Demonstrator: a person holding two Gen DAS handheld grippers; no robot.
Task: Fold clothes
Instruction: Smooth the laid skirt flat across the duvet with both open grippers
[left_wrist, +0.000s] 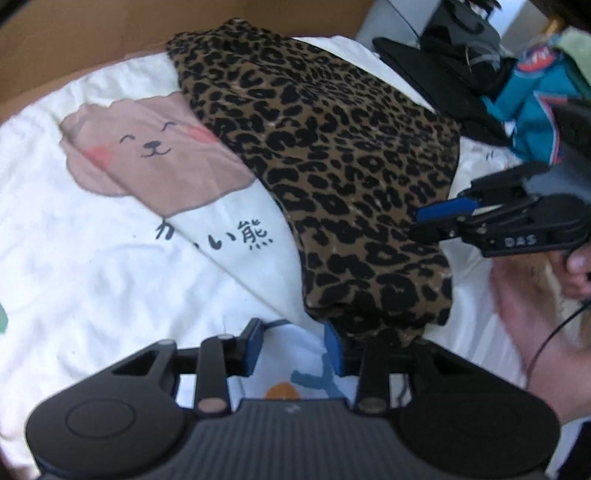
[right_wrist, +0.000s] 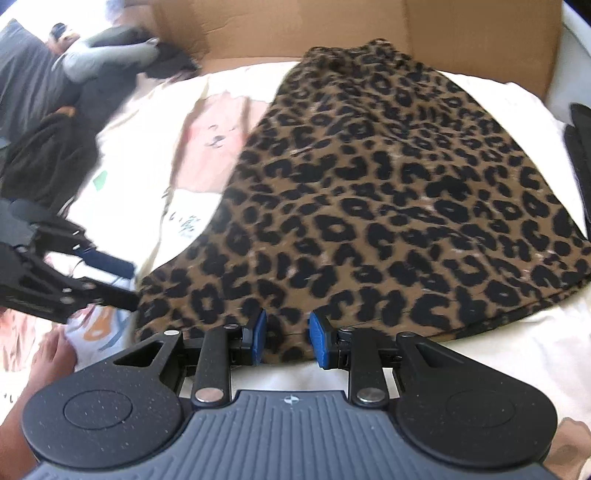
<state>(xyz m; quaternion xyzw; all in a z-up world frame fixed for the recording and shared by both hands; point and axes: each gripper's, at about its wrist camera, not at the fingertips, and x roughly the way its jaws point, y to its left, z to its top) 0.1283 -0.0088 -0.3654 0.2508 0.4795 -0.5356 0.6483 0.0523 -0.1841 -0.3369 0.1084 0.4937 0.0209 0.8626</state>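
Note:
A leopard-print garment (left_wrist: 332, 155) lies folded lengthwise on a white bed cover with a pink bear print (left_wrist: 147, 147). My left gripper (left_wrist: 293, 349) is open at the garment's near corner, and the cloth drapes over its right finger. My right gripper (right_wrist: 285, 339) is open, its blue pads on either side of the garment's (right_wrist: 388, 206) near hem. In the left wrist view the right gripper (left_wrist: 424, 221) sits at the garment's right edge. In the right wrist view the left gripper (right_wrist: 122, 280) sits at the garment's left corner.
A cardboard wall (right_wrist: 332, 26) stands behind the bed. Dark clothes (left_wrist: 443, 55) and a teal item (left_wrist: 535, 99) are piled at the right in the left wrist view. Grey and black clothes (right_wrist: 55, 92) lie at the left in the right wrist view.

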